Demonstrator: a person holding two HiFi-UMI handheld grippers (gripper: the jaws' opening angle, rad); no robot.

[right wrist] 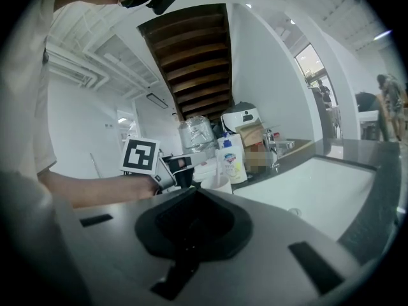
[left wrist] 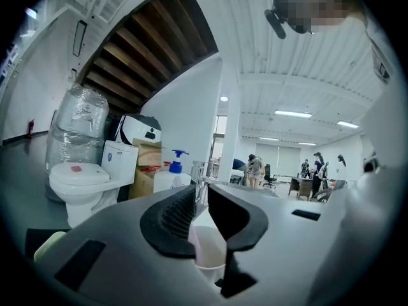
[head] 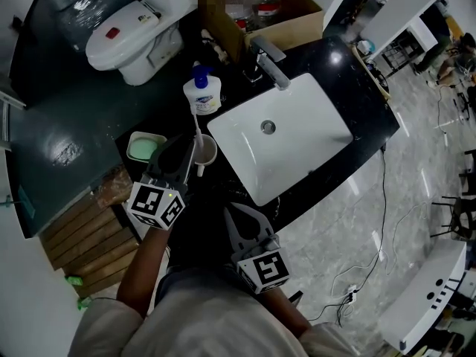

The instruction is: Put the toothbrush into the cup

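Just over the cup [head: 207,150] on the table [head: 338,58], the toothbrush [head: 197,131] is held upright, pinched in the left claw [head: 183,153]; its lower end seems to be inside the cup's mouth. The right claw [head: 238,218], pressed together and empty, is held well short of the cup. The brush should be lowered straight, clear of the rim, before the pinch is eased, so the cup is not tipped.

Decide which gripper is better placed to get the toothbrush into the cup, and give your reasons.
Left. The left gripper is right at the cup, with the toothbrush between its tongs. The right gripper sits well back from the cup, tongs shut and empty.
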